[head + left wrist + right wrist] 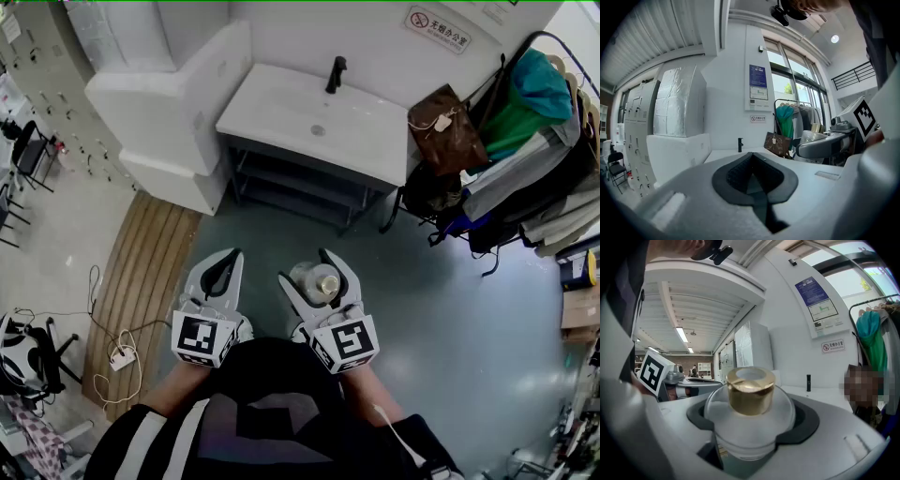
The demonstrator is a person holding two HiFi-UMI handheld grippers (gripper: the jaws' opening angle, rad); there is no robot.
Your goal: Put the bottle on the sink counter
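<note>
From the head view, we have both hands out in front over the grey-green floor point(441, 309). The right tongs point(306, 267) pinch a clear round bottle point(316, 281) with a gold cap, upright between the two jaws. The left tongs point(228, 258) sit just beside them, pressed together with nothing in them. Ahead of us, well apart from the bottle, stands the white sink worktop point(281, 103) with its black tap point(335, 73) at the back edge. A brown handbag point(445, 127) hangs to the right of it, next to a rack with a green garment point(525, 103). A strip of wooden planks point(141, 281) lies on the floor to our left.

Over to the left gripper view: the dark pads meet at the tip, with nothing between them. The worktop and tap show far ahead, and the right tongs with the bottle show at the right.

Now the right gripper view: the bottle fills the middle, its clear shoulders seated against both dark pads, gold cap on top. The jaws stand wide around its body. The tap shows small, far behind it.
</note>
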